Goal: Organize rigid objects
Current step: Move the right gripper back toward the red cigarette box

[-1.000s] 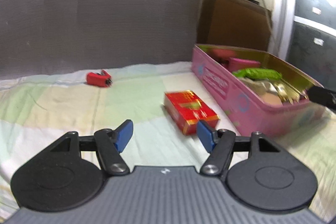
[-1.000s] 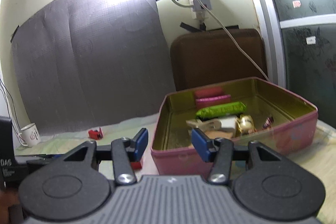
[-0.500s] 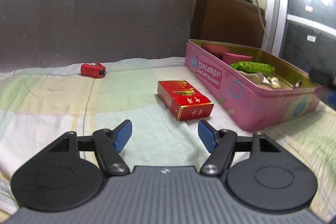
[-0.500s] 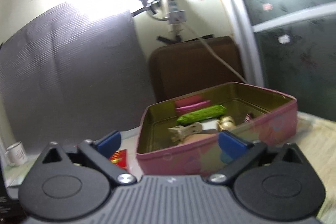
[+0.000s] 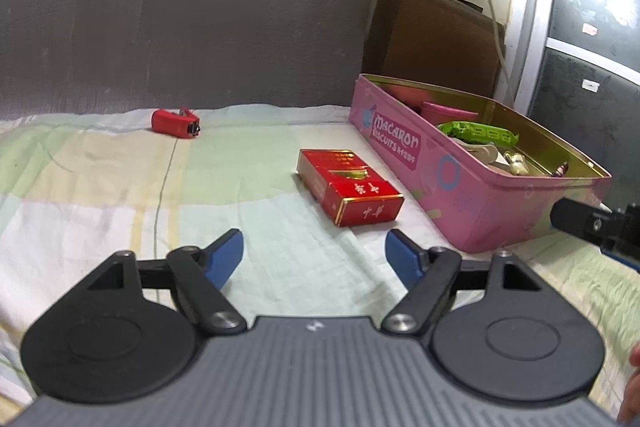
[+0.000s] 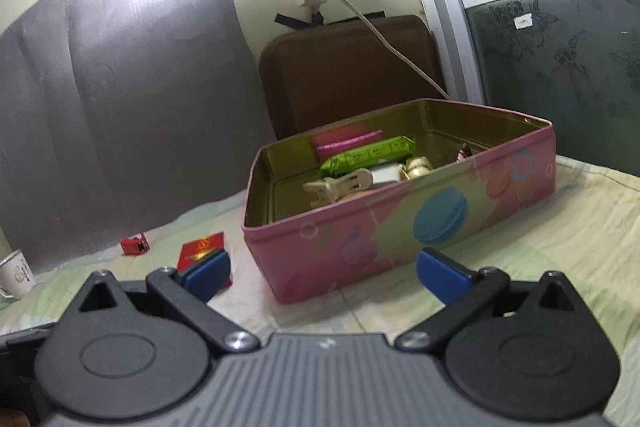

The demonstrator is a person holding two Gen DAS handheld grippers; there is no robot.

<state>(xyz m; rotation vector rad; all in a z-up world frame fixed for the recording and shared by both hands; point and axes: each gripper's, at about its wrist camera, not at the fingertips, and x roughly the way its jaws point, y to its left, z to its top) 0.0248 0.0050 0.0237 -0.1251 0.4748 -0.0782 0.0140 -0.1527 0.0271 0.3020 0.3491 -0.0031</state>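
A pink Macaron biscuit tin (image 5: pixel 468 183) stands open on the checked cloth, holding a green packet (image 5: pixel 478 134), a pink box and small items. A red cigarette box (image 5: pixel 350 191) lies flat just left of the tin. A small red object (image 5: pixel 174 123) lies farther back left. My left gripper (image 5: pixel 316 259) is open and empty, a short way in front of the red box. My right gripper (image 6: pixel 322 273) is open wide and empty, facing the tin's (image 6: pixel 400 223) near wall; the red box (image 6: pixel 202 247) and the small red object (image 6: pixel 134 245) show to its left.
A grey curtain (image 5: pixel 180 7) hangs behind the cloth. A brown case (image 5: pixel 434 35) leans on the wall behind the tin, under a power strip and cable. A white mug (image 6: pixel 14 273) stands at far left. Part of the right gripper (image 5: pixel 592 223) shows at the right edge.
My right gripper opened wide and dropped lower toward the tin's front wall. My left gripper pulled back a little from the red box, still open.
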